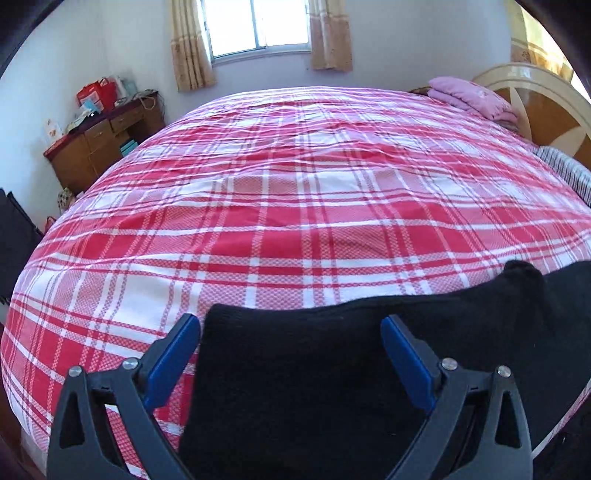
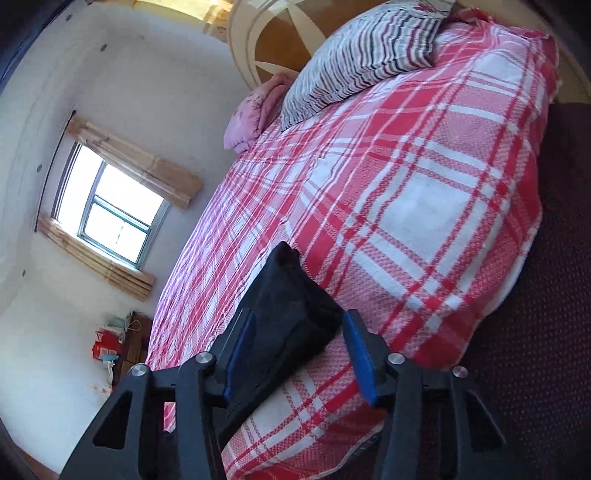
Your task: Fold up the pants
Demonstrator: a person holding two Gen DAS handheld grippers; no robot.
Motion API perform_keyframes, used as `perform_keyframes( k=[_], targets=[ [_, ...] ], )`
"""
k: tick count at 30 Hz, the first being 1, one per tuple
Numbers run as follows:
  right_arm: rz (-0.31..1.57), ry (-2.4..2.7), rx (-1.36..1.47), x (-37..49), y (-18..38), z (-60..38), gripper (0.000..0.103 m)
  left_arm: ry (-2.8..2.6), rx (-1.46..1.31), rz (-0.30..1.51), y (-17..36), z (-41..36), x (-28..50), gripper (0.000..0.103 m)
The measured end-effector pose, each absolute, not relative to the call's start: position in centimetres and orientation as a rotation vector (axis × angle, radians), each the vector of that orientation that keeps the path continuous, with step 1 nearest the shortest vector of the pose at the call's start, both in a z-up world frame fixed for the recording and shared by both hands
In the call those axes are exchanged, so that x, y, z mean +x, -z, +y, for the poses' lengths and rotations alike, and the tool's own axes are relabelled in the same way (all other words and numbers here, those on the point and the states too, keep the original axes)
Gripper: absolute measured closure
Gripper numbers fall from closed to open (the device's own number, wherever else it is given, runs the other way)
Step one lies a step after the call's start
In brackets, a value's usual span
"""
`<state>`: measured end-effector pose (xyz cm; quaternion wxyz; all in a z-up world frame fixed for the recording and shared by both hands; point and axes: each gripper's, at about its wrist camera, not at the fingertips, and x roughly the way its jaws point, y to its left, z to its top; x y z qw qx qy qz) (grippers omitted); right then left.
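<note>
I'm w/ both tongs at the near edge of the bed (image 1: 295,206), over the black pants (image 1: 295,387). Looks like an early step: pants lie along the bed's front edge, partly flat, one bunched end poking up toward the right, part of them seems to hang off the near edge. No neat fold visible yet, as far as I can judge.

Left tongs (image 1: 291,332): jaws wide apart, nothing pinched; the pants lie between and below the blue pads (image 1: 173,358), can't tell if they touch the cloth. Right tongs (image 2: 299,339): also spread wide, the raised end of the pants (image 2: 291,295) sits between the jaws, closer to the left pad; not clamped.

Next move, my guess: close each pair of tongs on an edge of the fabric, lift and spread or carry one half over the other. Needs a pinch on the top layer only, not the bedsheet too. Cloth is soft and dark, so layers are hard to read; it'll sag once lifted.

Surface: red/white plaid sheet, lightly wrinkled, soft underneath. Striped pillow (image 2: 369,55) and pink folded blanket (image 1: 469,96) at the headboard (image 1: 546,107) end, well apart from the pants. Room: window (image 1: 258,26) w/ beige curtains, wooden dresser (image 1: 99,144) w/ boxes and clutter by the wall.
</note>
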<state>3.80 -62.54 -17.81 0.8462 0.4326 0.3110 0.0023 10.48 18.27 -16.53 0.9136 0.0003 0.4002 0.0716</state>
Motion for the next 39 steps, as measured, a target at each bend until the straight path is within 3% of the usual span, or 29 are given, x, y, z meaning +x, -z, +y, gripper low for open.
perform_keyframes(
  k=[5,10,17,20,23,32,39],
  targets=[
    [0.669,-0.06,0.939,5.2,18.9,-61.6,0.052,-0.147,-0.024,0.836,16.7,18.5,10.6,0.003],
    [0.661,-0.024,0.995,4.8,19.2,-62.4,0.059,-0.138,0.001,0.815,15.5,16.9,10.3,0.002],
    [0.663,0.082,0.924,4.7,18.4,-61.6,0.059,0.108,-0.001,0.739,12.0,9.6,10.5,0.0],
    [0.591,0.136,0.893,4.2,18.6,-62.5,0.059,0.239,-0.009,0.772,12.4,5.7,12.1,0.0],
    [0.635,0.094,0.904,4.4,18.7,-63.0,0.059,0.292,0.051,0.789,13.5,2.1,13.2,0.0],
    [0.617,-0.074,0.902,6.7,19.6,-62.4,0.06,0.342,0.075,0.858,15.8,-1.8,13.6,0.0],
    [0.59,-0.095,0.961,6.7,20.4,-63.6,0.086,0.352,0.056,0.856,16.1,-2.2,13.1,0.0]
  ],
)
